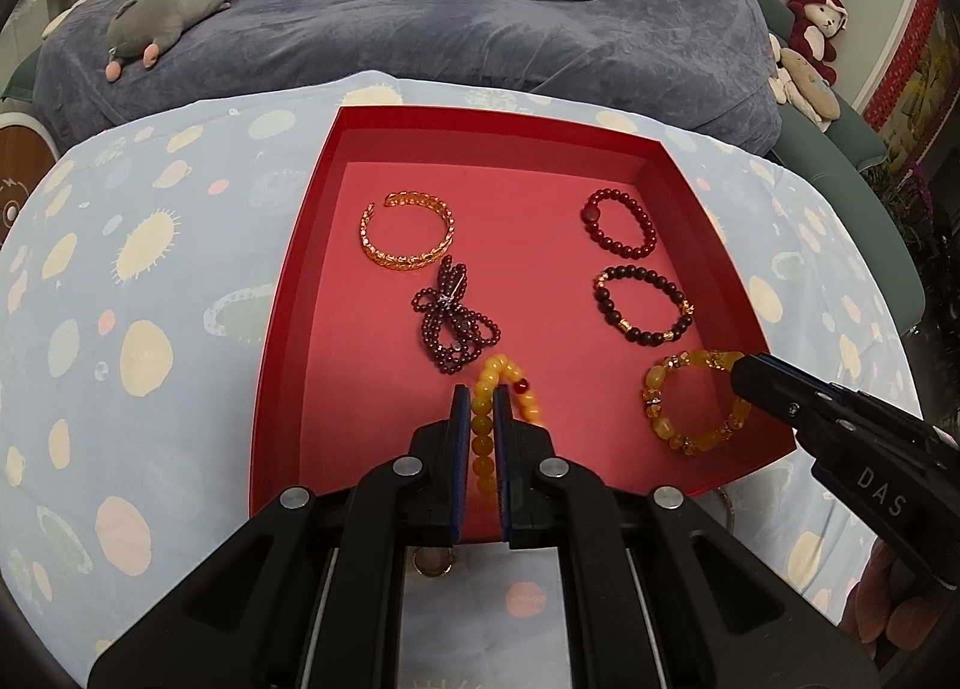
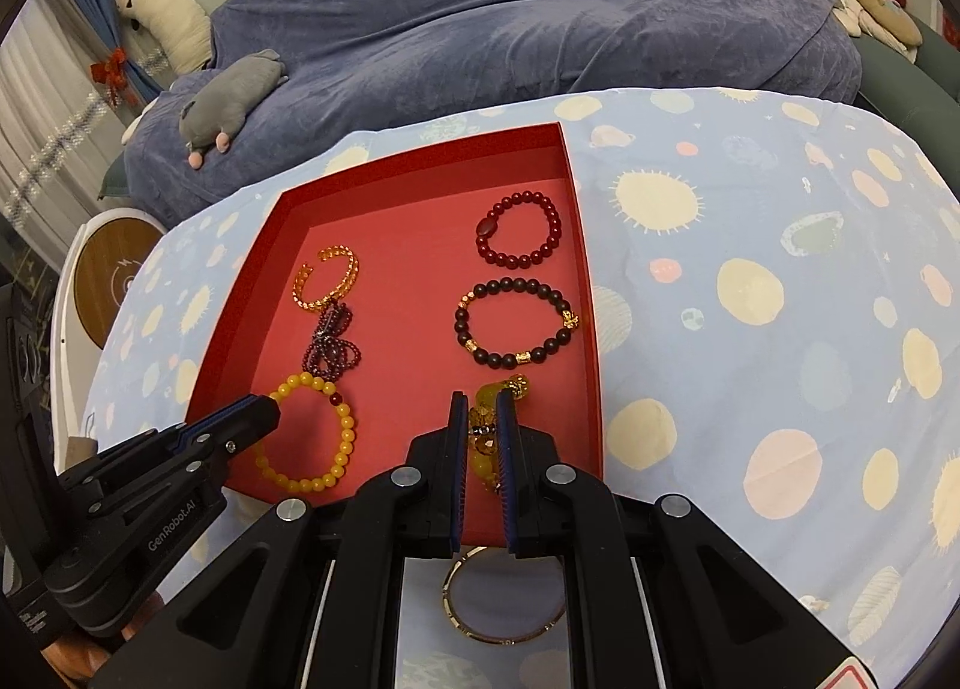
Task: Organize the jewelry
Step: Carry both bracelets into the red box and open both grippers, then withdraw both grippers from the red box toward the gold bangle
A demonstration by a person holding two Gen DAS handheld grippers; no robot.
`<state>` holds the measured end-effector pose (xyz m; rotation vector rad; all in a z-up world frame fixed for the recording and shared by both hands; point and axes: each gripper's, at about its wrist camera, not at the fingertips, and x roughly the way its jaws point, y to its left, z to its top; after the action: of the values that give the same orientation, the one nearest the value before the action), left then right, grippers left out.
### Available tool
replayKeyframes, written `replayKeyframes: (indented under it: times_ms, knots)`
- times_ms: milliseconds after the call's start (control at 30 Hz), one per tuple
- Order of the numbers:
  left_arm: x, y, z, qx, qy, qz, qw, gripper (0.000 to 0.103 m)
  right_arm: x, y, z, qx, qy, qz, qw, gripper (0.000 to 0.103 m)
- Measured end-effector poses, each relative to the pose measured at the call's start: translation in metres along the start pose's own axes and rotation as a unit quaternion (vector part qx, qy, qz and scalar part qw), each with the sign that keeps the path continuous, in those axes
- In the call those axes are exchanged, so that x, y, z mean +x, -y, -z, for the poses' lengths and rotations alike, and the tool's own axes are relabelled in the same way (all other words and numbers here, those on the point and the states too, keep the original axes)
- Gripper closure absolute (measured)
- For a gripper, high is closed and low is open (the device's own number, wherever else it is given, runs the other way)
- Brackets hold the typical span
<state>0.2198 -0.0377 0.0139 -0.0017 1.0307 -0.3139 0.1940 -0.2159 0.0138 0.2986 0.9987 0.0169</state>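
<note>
Both hand-held grippers are clamped on bracelets inside the red tray [image 1: 300, 281]: the left hand-held gripper [image 1: 483, 407] pinches the yellow bead bracelet [image 2: 306, 434] at 6 o'clock, the right hand-held gripper [image 2: 483, 410] the amber bracelet [image 1: 696, 407] at 4 o'clock. Both look light, floppy and slippery; grip across the beads.

Readable text, two spots only. "DAS" in pale letters on the black body of the right gripper [image 1: 744, 377], seen at right from the left wrist camera. "GenRobot.AI" on the black body of the left gripper [image 2: 270, 407], near left in the right wrist camera.
</note>
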Motion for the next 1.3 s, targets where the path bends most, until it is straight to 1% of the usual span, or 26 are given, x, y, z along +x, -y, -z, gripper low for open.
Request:
replayKeyframes:
  times_ms: [200, 300, 333, 367, 400, 433, 467, 533, 667, 867, 1300]
  knots:
    - [0.010, -0.005, 0.005, 0.001, -0.009, -0.013, 0.9999, 0.095, 0.011, 0.000, 0.005, -0.005, -0.011, 0.007, 1.000, 0.094]
    - [0.011, -0.005, 0.006, 0.003, -0.002, -0.020, 0.9998, 0.095, 0.014, -0.002, 0.004, -0.009, -0.011, 0.008, 1.000, 0.093]
    - [0.009, -0.005, 0.005, 0.002, 0.005, -0.022, 0.9997, 0.093, 0.013, -0.004, 0.004, -0.011, -0.006, 0.011, 1.000, 0.092]
    - [0.008, -0.006, 0.005, 0.000, 0.008, -0.027, 0.9996, 0.089, 0.011, -0.005, 0.003, -0.013, -0.002, 0.015, 1.000, 0.088]
    - [0.007, -0.006, 0.004, -0.003, 0.011, -0.027, 0.9996, 0.076, 0.008, -0.006, 0.002, -0.015, 0.003, 0.018, 1.000, 0.079]
    - [0.004, -0.007, 0.004, -0.008, 0.016, -0.032, 0.9993, 0.062, 0.005, -0.007, 0.002, -0.016, 0.010, 0.021, 1.000, 0.074]
    - [0.001, -0.007, 0.003, -0.011, 0.025, -0.041, 0.9988, 0.057, 0.001, -0.007, 0.002, -0.018, 0.016, 0.022, 0.999, 0.068]
    - [-0.005, -0.007, 0.003, -0.011, 0.035, -0.044, 0.9984, 0.051, -0.004, -0.008, 0.003, -0.021, 0.021, 0.022, 0.999, 0.066]
    - [-0.013, -0.005, 0.006, -0.012, 0.039, -0.046, 0.9981, 0.050, -0.013, -0.007, 0.007, -0.020, 0.025, 0.020, 0.999, 0.066]
    - [-0.032, 0.001, 0.018, -0.009, 0.049, -0.039, 0.9980, 0.048, -0.029, -0.003, 0.020, -0.013, 0.027, 0.018, 0.999, 0.066]
    - [-0.059, 0.004, 0.055, -0.013, 0.046, -0.033, 0.9983, 0.048, -0.053, 0.004, 0.059, -0.005, 0.020, 0.023, 1.000, 0.066]
